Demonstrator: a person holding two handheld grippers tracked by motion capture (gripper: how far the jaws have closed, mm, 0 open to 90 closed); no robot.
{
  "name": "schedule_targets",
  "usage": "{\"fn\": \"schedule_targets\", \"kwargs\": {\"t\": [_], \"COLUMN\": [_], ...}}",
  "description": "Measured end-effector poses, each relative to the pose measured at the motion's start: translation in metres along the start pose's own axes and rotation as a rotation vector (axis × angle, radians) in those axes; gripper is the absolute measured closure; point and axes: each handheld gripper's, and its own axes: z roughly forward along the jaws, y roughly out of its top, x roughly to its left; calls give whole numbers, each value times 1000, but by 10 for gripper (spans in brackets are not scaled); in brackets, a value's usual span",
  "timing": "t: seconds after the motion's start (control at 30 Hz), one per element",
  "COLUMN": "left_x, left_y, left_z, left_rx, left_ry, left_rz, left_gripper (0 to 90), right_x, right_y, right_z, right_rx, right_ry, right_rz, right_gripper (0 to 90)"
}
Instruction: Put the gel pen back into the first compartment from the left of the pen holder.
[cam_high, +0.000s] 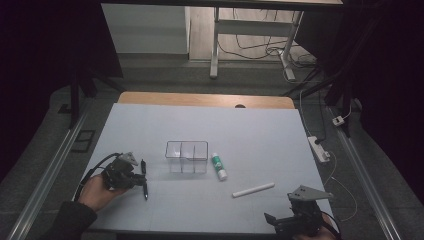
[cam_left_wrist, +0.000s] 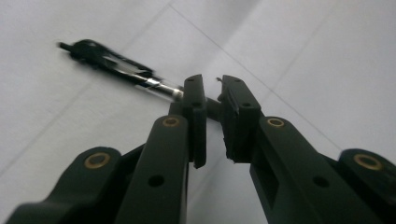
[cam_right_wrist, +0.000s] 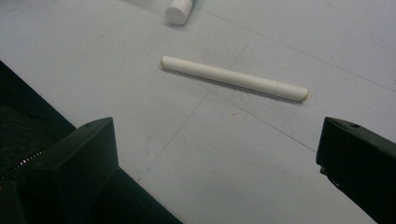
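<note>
Left gripper (cam_left_wrist: 212, 81): narrow gap between the jaws, near end of a black pen (cam_left_wrist: 112, 60) crossing that gap at the tips, the rest slanting away to the upper left over the table (cam_left_wrist: 303, 56). Unclear whether pressed by the pads or merely lying between them.

Right gripper (cam_right_wrist: 217, 123): jaws wide apart, nothing between them; white stick (cam_right_wrist: 233, 78) flat on the table just ahead, glue stick (cam_right_wrist: 179, 11) farther beyond.

Step in hand, as judged: handling of the pen at the left jaws, probably for tidying into the clear box (cam_high: 186, 142) nearby.

Next move, as judged: a firm, checked grip on the pen, then carriage over the box rim, kept level to avoid slipping.
</note>
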Motion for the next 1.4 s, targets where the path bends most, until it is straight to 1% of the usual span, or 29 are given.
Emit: {"fn": "schedule_targets", "kwargs": {"t": [0.07,0.17,0.27,0.4,0.47,0.5,0.57,0.6,0.63,0.67,0.77,0.9,1.07,1.1,1.13,1.17,1.2,1.27,1.33,1.37,1.4], "left_x": [3,11,20,36,41,43,45,47,48,49,53,59,62,62,62,59,58,56,56,56,55], "left_y": [5,14,25,39,45,47,49,48,47,46,37,21,-1,-6,-6,-14,-19,-25,-28,-27,-26], "left_z": [0,3,10,24,31,35,41,40,40,38,33,23,12,9,9,4,2,0,-1,-2,-4], "left_rx": [-1,-15,-15,-13,0,18,56,45,45,49,57,70,80,84,84,98,100,88,72,64,55], "left_ry": [16,31,60,79,80,80,98,89,101,117,123,131,125,124,124,121,115,107,95,100,105], "left_rz": [-1,-14,-30,-58,-65,-64,-60,-67,-77,-75,-98,-123,-152,-155,-155,-157,-155,-154,-153,-154,-150], "left_gripper": [829,891,893,894,894,894,894,894,894,895,895,894,894,894,894,894,894,894,893,891,856], "right_x": [0,0,0,0,0,0,-1,-1,-1,-1,-1,0,0,0,0,0,0,0,0,1,1], "right_y": [0,0,0,0,0,0,-1,-1,-1,-1,-2,-1,-1,-1,-1,-1,-1,-1,0,0,0], "right_z": [0,0,0,0,0,0,-1,-1,-1,-2,-2,-2,-1,-1,-1,-1,-1,-1,0,0,0], "right_rx": [-1,-1,-1,-1,-3,-3,-5,-4,-6,-5,-7,-7,-5,-4,-4,-4,-4,-1,0,0,2], "right_ry": [0,1,1,2,3,4,3,2,4,3,2,2,0,0,0,-1,-1,0,-2,-3,-3], "right_rz": [0,0,0,0,2,3,4,5,6,8,6,4,1,1,2,2,1,2,-1,-2,-3], "right_gripper": [0,0,0,0,0,0,0,0,0,0,0,0,0,0,0,0,0,0,0,0,0]}}
